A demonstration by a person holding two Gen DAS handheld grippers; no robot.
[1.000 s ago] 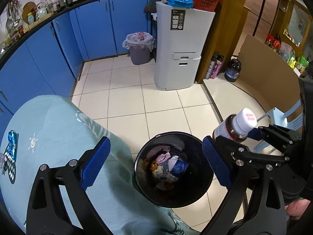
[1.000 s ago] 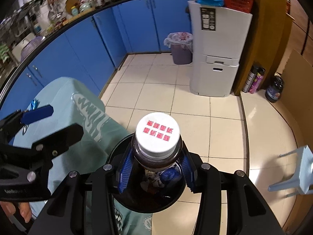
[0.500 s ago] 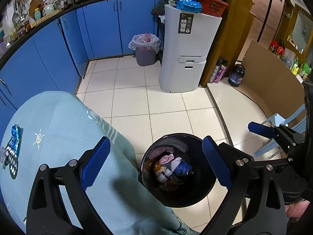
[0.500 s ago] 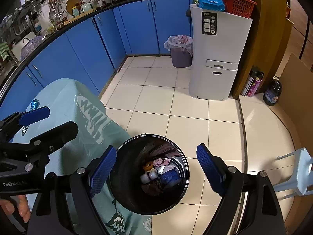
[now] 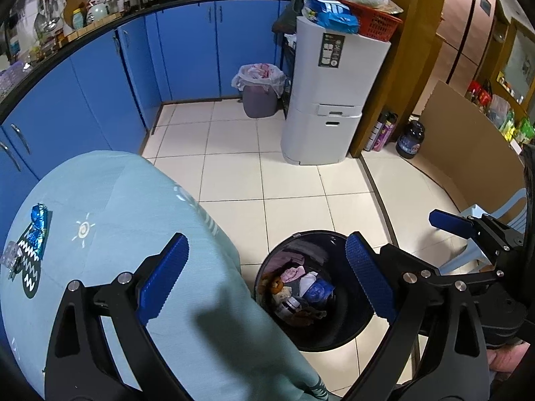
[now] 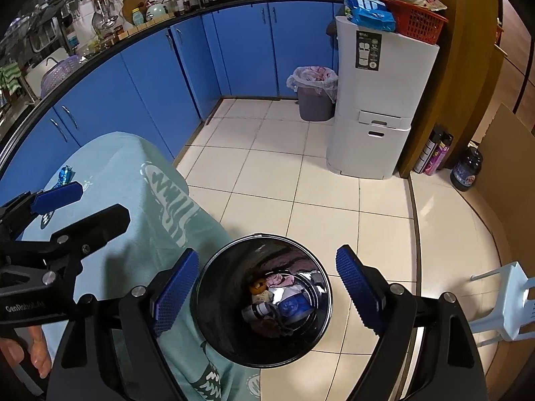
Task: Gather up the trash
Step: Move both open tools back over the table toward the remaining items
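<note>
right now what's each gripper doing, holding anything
left gripper: open, holding nothing
right gripper: open, holding nothing, above the black bin

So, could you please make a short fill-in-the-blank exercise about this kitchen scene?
1. The black bin stands on the floor beside the ____-covered table.
2. The right gripper is open and holds ____.
3. The blue wrapper lies on the ____.
4. The small bottle lies inside the ____.

Missing words: cloth; nothing; table; bin
</note>
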